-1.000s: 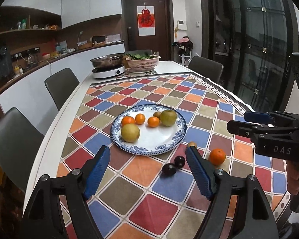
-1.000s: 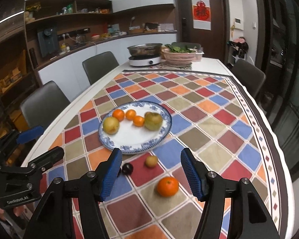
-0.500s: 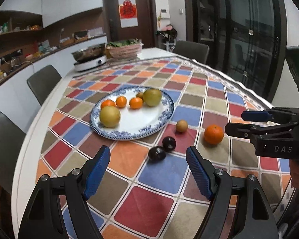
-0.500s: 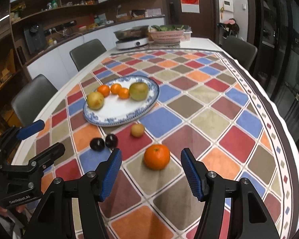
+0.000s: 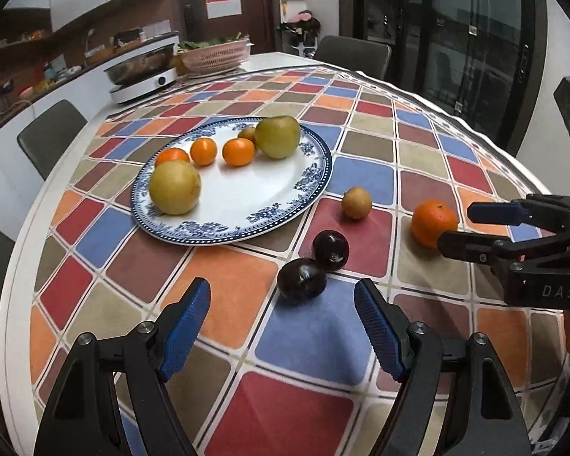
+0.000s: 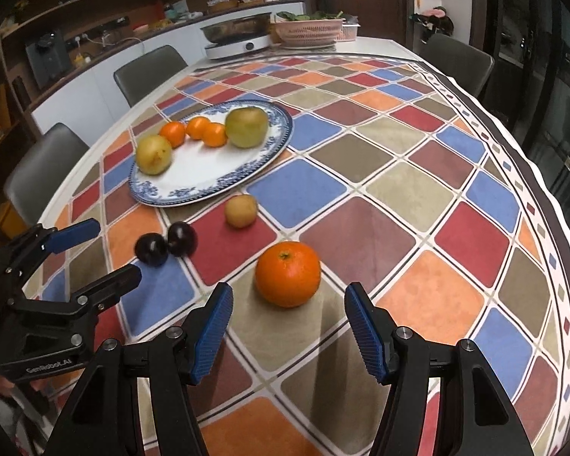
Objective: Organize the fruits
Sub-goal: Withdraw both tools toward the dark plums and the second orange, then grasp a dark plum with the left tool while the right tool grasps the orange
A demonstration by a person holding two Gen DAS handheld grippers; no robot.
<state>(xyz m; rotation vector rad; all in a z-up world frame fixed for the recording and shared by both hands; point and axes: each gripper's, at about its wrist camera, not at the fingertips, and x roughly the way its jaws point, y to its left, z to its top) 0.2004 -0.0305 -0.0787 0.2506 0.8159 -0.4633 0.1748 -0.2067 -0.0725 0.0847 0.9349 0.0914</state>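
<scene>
Bench [image 5: 76, 140]: oval top, white rim, covered by a matte cloth of coloured diamond patches.

Plate [image 5: 304, 197]: glazed white oval, blue floral border, long axis running from near left to far right. It carries, left to right: a round yellow-green pear [image 5: 174, 187], three small glossy tangerines [image 5: 203, 151], a small brown fruit [image 5: 247, 133] half hidden, and a larger dull green apple [image 5: 277, 136].

Left gripper [image 5: 282, 326]: black frame, ribbed blue pads, jaws spread wide and holding nothing, low over the cloth just short of the plums.

Two plums [image 5: 302, 279]: dark, smooth, near-spherical, touching each other, lying on the cloth beside the plate's near edge.

Small tan fruit [image 5: 356, 202]: round, matte skin, on a red patch just right of the plate.

Orange [image 6: 287, 273]: large, dimpled peel, stem end facing up, alone on a beige patch, well apart from the plate.

Right gripper [image 6: 288, 326]: same build, jaws wide, nothing held, with the orange just ahead of the gap between its pads.
</scene>
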